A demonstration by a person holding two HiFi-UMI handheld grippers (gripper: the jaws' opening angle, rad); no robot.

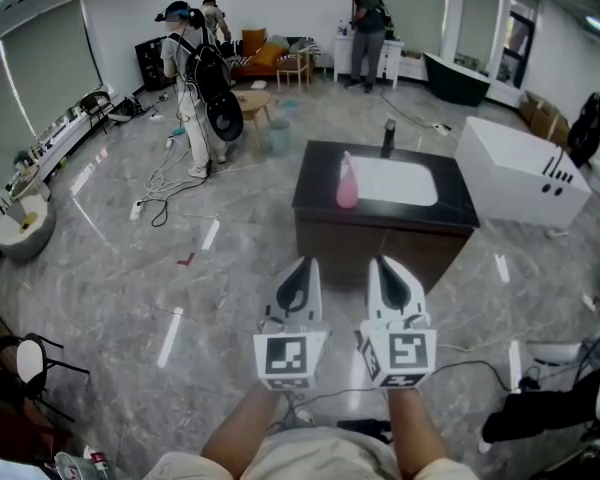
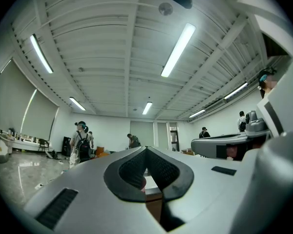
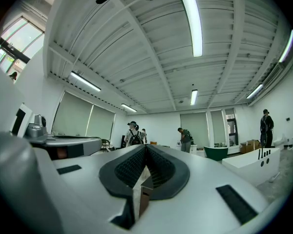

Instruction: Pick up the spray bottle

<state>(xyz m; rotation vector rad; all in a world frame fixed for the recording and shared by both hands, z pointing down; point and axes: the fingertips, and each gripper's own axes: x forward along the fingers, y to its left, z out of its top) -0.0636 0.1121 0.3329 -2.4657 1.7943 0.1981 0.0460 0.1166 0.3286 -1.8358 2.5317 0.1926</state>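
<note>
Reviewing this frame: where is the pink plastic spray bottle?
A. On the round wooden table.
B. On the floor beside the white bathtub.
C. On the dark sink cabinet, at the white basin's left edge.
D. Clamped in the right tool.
C: the pink plastic spray bottle stands upright on the dark sink cabinet, at the left edge of its white basin.

We are in a large test hall staged as a home: a freestanding sink cabinet [image 1: 315, 186], a dark bathtub [image 1: 458, 78] and a sofa [image 1: 265, 56] stand on marble flooring marked with tape strips [image 1: 170, 336] and trailing cables [image 1: 165, 183], under strip lights [image 2: 178, 50].
</note>
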